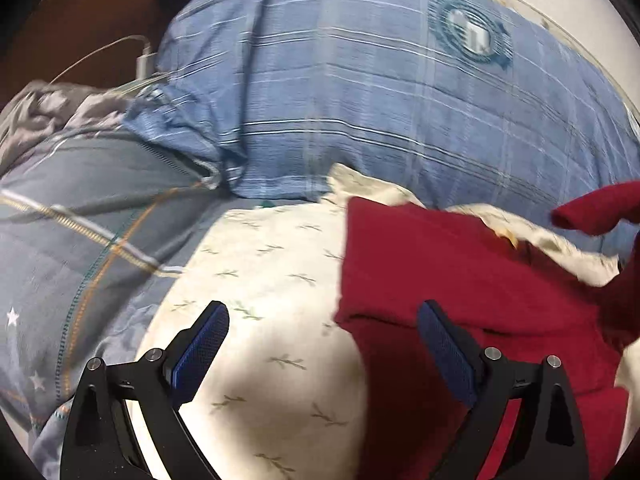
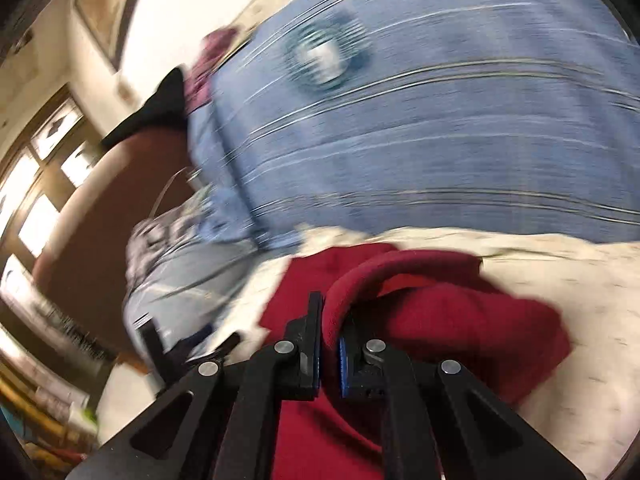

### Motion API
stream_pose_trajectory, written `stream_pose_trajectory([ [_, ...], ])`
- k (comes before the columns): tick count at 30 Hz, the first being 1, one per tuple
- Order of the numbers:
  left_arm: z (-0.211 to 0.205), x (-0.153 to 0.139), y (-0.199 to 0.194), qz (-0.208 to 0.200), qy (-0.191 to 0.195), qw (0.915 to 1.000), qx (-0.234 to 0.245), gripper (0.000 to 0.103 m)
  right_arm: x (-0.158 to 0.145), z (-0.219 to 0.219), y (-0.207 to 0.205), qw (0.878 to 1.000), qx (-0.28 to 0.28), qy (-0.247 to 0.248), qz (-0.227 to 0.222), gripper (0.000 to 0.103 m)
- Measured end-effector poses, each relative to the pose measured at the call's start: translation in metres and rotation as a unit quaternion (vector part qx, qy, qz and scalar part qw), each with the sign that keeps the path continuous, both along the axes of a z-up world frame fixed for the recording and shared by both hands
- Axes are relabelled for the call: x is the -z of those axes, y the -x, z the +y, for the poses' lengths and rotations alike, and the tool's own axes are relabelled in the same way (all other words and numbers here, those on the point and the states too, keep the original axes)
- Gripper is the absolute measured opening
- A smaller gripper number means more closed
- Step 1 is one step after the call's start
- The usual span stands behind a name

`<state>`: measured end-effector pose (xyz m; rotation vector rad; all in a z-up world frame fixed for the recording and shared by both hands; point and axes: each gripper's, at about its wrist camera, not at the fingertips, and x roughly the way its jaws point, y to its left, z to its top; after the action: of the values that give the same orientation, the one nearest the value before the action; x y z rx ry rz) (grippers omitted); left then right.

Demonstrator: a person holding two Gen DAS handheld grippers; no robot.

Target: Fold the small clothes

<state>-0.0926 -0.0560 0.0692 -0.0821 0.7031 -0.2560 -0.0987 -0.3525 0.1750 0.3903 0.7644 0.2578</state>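
Observation:
A dark red garment [image 1: 460, 276] lies on a cream sheet with a small leaf print [image 1: 276, 276]. My left gripper [image 1: 324, 316] hangs open above the sheet; its right finger is over the garment's left edge and nothing is between the pads. In the right wrist view my right gripper [image 2: 330, 320] is shut on a raised fold of the red garment [image 2: 432, 308], which arches up out of the jaws. One red end [image 1: 600, 208] sticks up at the far right of the left wrist view. Both views are blurred by motion.
A blue plaid quilt [image 1: 380, 92] with a round patch [image 1: 468, 32] lies behind the sheet. A grey-blue starred cover [image 1: 80, 232] and crumpled grey cloth [image 1: 52, 116] sit to the left, with a white cable and plug [image 1: 142, 60]. A brown headboard [image 2: 112, 216] and windows are at the left.

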Motion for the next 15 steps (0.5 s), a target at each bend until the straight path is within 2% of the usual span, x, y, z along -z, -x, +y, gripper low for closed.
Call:
stream_pose_trajectory([
  [4, 0.011, -0.001, -0.007, 0.003, 0.023, 0.9995, -0.023, 0.095, 0.035, 0.041, -0.029, 0.999, -0.039, -0.003, 0.014, 0.01],
  [5, 0.011, 0.0, -0.01, 0.004, 0.026, 0.9993, -0.025, 0.095, 0.055, 0.054, -0.035, 0.999, -0.043, 0.009, 0.032, 0.013],
  [7, 0.011, 0.001, -0.014, 0.01, 0.03, 0.9992, -0.024, 0.095, 0.083, 0.062, -0.036, 0.996, -0.046, 0.03, 0.072, 0.03],
  [8, 0.01, 0.001, -0.016, 0.013, 0.03, 0.9993, -0.02, 0.095, 0.103, 0.067, -0.033, 0.994, -0.047, 0.036, 0.097, 0.044],
  [9, 0.007, 0.0, -0.016, 0.013, 0.03, 0.9994, -0.013, 0.095, 0.114, 0.067, -0.027, 0.993, -0.045, 0.035, 0.107, 0.045],
  [13, 0.002, 0.0, -0.018, 0.006, 0.026, 0.9996, 0.006, 0.095, 0.127, 0.061, 0.01, 0.993, -0.029, 0.046, 0.102, 0.047],
  [15, -0.003, 0.002, -0.016, 0.007, 0.029, 0.9993, 0.02, 0.095, 0.12, 0.053, 0.035, 0.995, -0.016, 0.061, 0.081, 0.058],
])
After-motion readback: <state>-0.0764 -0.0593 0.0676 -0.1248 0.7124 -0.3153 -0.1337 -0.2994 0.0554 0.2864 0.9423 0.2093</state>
